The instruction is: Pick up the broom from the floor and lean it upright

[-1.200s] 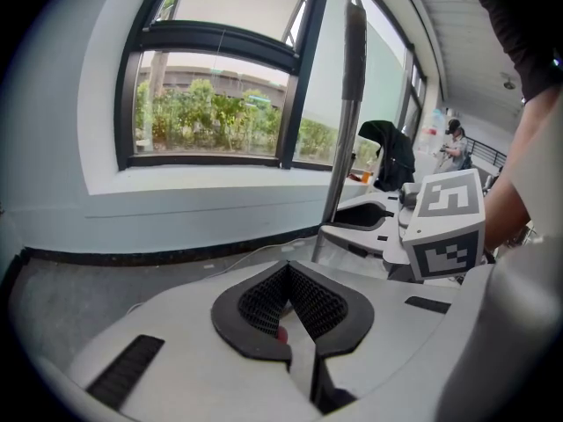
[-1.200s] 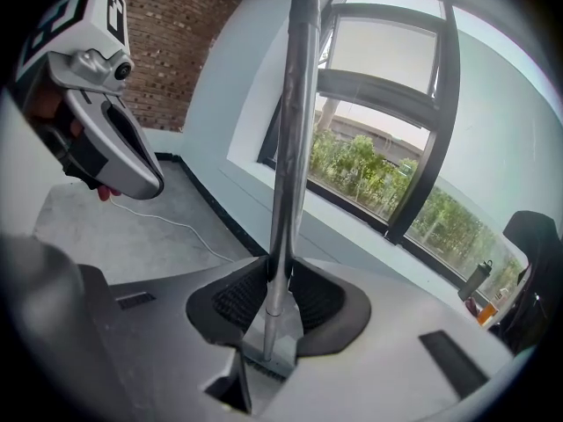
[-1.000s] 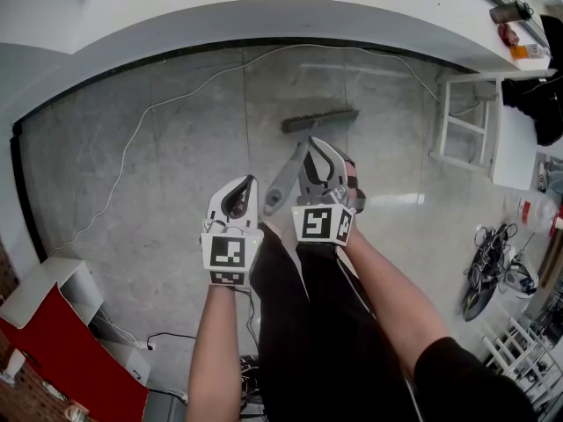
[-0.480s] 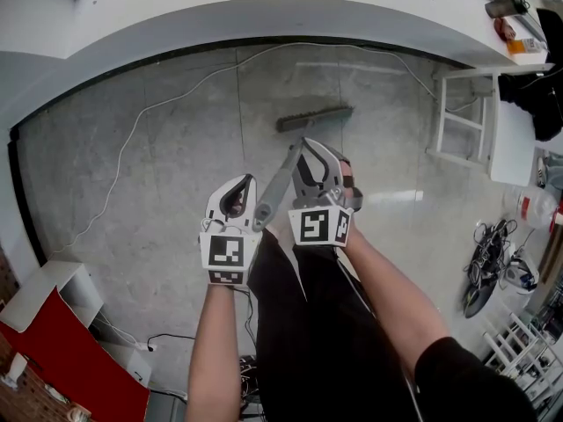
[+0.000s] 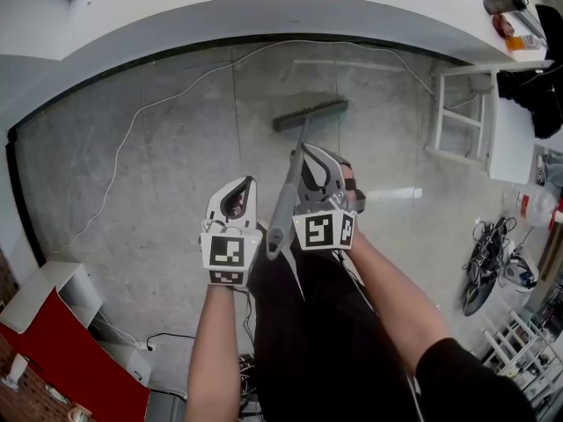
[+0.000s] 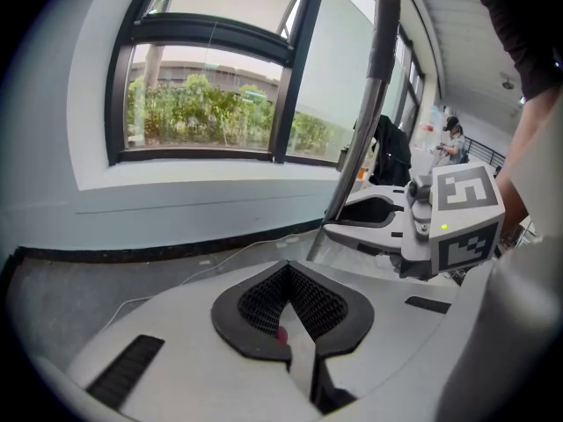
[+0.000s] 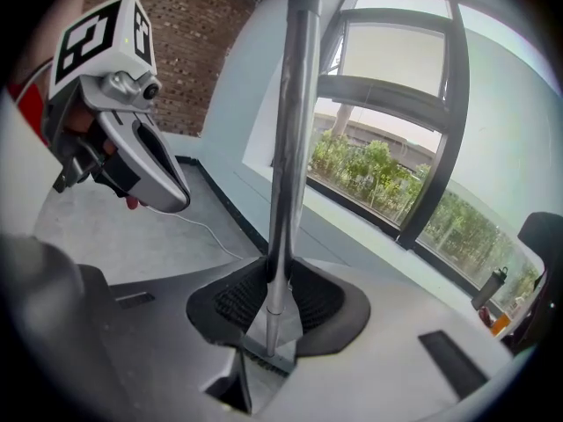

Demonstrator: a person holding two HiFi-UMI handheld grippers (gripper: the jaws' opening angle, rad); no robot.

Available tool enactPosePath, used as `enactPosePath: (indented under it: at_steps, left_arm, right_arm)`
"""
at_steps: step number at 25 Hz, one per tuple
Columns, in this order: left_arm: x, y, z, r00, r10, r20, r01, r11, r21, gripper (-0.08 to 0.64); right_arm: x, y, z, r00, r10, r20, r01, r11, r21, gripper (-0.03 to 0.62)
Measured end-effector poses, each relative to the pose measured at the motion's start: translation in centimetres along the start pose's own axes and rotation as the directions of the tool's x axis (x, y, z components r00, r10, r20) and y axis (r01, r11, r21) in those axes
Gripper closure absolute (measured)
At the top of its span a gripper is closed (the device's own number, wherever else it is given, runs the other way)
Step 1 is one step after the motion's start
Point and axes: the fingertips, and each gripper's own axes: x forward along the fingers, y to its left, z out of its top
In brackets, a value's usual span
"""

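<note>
Near the far edge of the floor, below the wall, the broom rests on its head, handle slanting up. Around that handle the right claw grips, jaws just closing further on it. Just beside, the left claw is closed, empty.

broom handle: upper end cut off by the top picture edge in both gripper views.
broom head: bristles too small to tell.
red panel: at the floor's left edge, partly cut off.
</note>
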Motion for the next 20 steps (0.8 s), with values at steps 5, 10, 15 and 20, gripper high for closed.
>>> enactPosePath:
  at_steps: [5,10,15,20]
  left_arm:
    - [0.2,0.1,0.0,1.000,-0.001,-0.004,0.001,1.000,0.001,0.554]
    - [0.4,0.5,0.3,1.000,0.009,-0.003,-0.009,1.000,-0.003,0.554]
    - [0.5,0.7,0.0,1.000,0.012,-0.005,-0.012,1.000,-0.009,0.554]
    - [0.5,1.1,0.0,1.000,0.017,-0.006,-0.017,1.000,-0.015,0.554]
  right_arm:
    - [1.1,-0.7,0.5,0.998,0.062,-0.006,-0.061,0.998,0.020,0.515]
    - [3.8,-2.0,1.6,0.997,0.082,-0.014,-0.081,0.995,0.056,0.517]
    - [4.8,-3.1,1.6,0.998,0.064,-0.015,-0.063,0.995,0.080,0.518]
    - [4.7,-3.0,1.6,0.998,0.067,-0.004,-0.067,0.995,0.076,0.517]
